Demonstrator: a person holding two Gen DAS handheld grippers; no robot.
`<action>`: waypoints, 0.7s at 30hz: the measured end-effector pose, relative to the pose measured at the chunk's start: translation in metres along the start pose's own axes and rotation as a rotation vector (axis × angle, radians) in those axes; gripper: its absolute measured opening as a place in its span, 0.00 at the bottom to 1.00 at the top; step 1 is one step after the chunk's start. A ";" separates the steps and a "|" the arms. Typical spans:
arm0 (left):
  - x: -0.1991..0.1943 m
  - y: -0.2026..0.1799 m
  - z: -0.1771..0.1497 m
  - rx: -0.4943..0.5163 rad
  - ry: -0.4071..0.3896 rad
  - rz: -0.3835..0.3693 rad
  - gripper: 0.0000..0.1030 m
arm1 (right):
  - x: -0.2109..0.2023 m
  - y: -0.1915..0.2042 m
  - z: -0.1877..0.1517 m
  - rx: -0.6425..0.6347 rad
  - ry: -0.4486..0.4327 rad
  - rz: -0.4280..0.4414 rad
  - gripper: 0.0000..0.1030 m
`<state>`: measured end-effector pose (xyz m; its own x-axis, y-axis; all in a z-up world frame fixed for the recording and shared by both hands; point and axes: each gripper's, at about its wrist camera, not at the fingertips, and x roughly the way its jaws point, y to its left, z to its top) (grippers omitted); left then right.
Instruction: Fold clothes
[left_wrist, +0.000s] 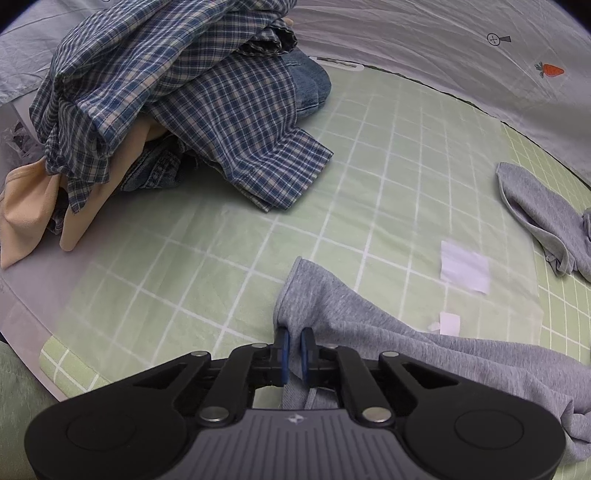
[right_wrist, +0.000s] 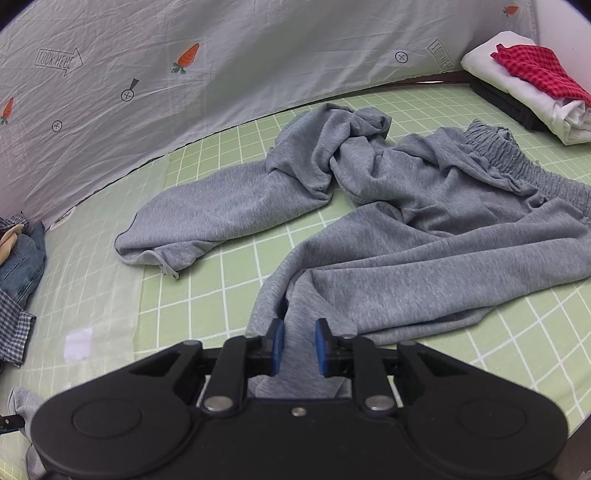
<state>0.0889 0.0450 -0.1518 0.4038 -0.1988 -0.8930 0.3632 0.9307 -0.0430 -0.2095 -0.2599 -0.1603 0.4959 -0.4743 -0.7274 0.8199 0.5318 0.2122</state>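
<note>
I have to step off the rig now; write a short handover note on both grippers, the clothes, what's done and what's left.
Left gripper: shut on the hem of the grey sweatpants.
Right gripper: jaws partly open around the same leg, not yet clamped.
The sweatpants lie crumpled and unfolded on the green checked sheet.
An unfolded pile of plaid shirt, jeans and beige garment sits at the left; folded items are stacked at the far right.
Left to do: fold the sweatpants, then the pile.

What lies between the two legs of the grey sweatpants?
Right wrist view: only bare green checked sheet lies between the two legs of the grey sweatpants.
</note>
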 end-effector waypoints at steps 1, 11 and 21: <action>0.000 0.000 0.000 0.002 -0.006 -0.001 0.05 | 0.000 0.001 0.001 -0.002 -0.001 -0.001 0.05; -0.013 0.008 0.022 -0.064 -0.083 0.022 0.04 | 0.002 0.002 0.024 0.008 -0.029 0.006 0.02; -0.013 0.010 0.064 -0.150 -0.135 0.042 0.04 | 0.035 0.020 0.087 0.024 -0.083 0.091 0.02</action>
<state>0.1413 0.0369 -0.1122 0.5282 -0.1885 -0.8279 0.2181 0.9724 -0.0823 -0.1505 -0.3271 -0.1246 0.5901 -0.4817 -0.6478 0.7763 0.5589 0.2916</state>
